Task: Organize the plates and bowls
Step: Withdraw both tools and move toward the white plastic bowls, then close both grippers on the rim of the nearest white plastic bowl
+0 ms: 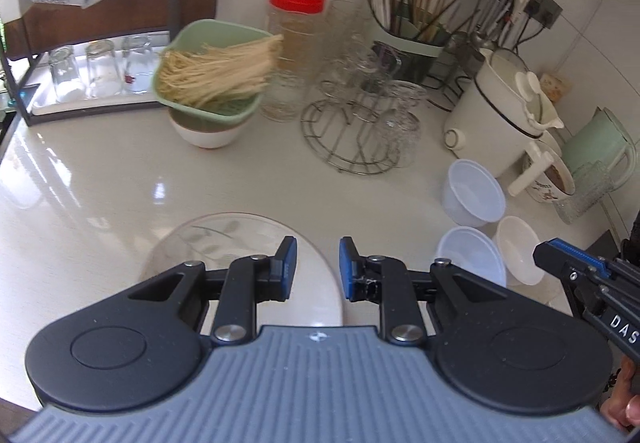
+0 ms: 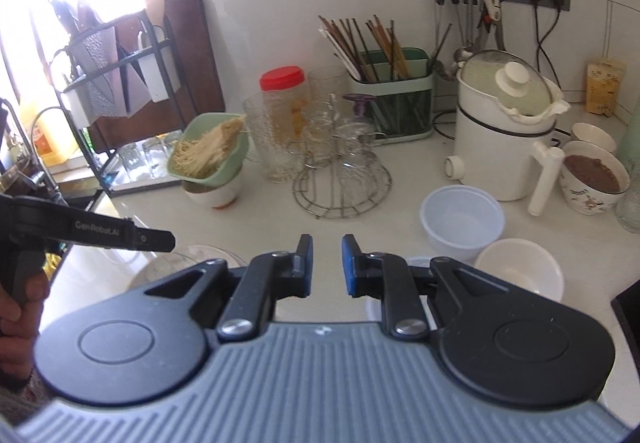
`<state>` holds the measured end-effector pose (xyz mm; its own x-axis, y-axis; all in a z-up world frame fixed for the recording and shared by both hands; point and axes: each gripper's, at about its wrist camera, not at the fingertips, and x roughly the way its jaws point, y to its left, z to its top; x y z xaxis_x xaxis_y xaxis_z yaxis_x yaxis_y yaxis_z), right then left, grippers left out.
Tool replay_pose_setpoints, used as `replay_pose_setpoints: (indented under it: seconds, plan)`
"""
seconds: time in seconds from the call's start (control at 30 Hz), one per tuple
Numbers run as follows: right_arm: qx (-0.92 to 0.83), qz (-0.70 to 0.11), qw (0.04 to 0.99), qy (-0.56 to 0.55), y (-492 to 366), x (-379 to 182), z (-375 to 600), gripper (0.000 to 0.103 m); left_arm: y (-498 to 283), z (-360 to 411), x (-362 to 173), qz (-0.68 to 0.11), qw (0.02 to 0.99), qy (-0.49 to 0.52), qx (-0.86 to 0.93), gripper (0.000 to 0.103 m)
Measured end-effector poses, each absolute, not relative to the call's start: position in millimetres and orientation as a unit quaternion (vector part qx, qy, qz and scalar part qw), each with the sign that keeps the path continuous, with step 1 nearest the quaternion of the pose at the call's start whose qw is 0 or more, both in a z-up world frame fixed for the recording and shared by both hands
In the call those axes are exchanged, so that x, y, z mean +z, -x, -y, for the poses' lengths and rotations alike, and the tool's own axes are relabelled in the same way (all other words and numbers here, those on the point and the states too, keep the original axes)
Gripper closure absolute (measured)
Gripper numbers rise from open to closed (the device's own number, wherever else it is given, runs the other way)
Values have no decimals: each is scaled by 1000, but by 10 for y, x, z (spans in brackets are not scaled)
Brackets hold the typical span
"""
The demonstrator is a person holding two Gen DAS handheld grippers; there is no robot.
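Left tool: our left tool (image 1: 318, 267) hangs over the glass plate (image 1: 224, 239), jaws a narrow gap apart with nothing between them.
Right tool: our right tool (image 2: 326, 263) is likewise slightly parted and empty, aimed at the middle of the desk (image 2: 400, 171).
Plate: it lies flat at the near edge of the desk, right under the left tool, partly hidden by it.
Bowls: a clear plastic bowl (image 2: 462, 219) sits near the white cooker (image 2: 504, 147); a white bowl (image 2: 520, 267) lies just beside it, nearer us; a second clear one (image 1: 472, 259) shows in the left view.
Risk, plate: we judge a thin, smooth rim lying flat could slip from a narrow pinch.
Risk, clutter: the glasses on the wire rack (image 2: 340, 179) and the noodle basket (image 2: 208, 155) perched on a bowl could topple if we swing wide.
Risk, tools: both hands work close together and could collide.
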<state>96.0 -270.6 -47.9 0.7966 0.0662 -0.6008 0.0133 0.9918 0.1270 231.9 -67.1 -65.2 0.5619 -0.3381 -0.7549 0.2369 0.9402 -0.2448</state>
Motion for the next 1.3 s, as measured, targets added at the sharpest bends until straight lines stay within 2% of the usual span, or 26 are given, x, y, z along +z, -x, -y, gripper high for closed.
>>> replay_pose_setpoints:
  seconds: [0.17,0.53,0.57,0.63,0.67,0.7,1.23,1.3]
  plan:
    - [1,-327,943,-65,-874,-536,2902,83,-2262,927,-691,-444,877,51,-176,78]
    - [-42,-336,936,-97,-697,-711,3208,83,-2266,1395,-875,-473,856,19,-207,68]
    - [-49,-340,934,-99,-695,-730,3233,80,-2284,1436,-893,-476,854,18,-209,67]
    - [-60,-348,929,-110,-699,-772,3303,70,-2319,1517,-933,-475,854,17,-211,58]
    - [-64,-351,927,-117,-701,-795,3337,67,-2343,1559,-962,-477,852,17,-214,48]
    - [-67,-356,924,-123,-708,-824,3378,67,-2367,1605,-993,-481,848,17,-223,43]
    - [-106,-393,898,-169,-1006,-1387,3812,68,-2782,2293,-1602,-510,808,7,-294,44]
    - [-107,-396,896,-173,-1057,-1481,3832,68,-2814,2344,-1655,-509,809,4,-295,50]
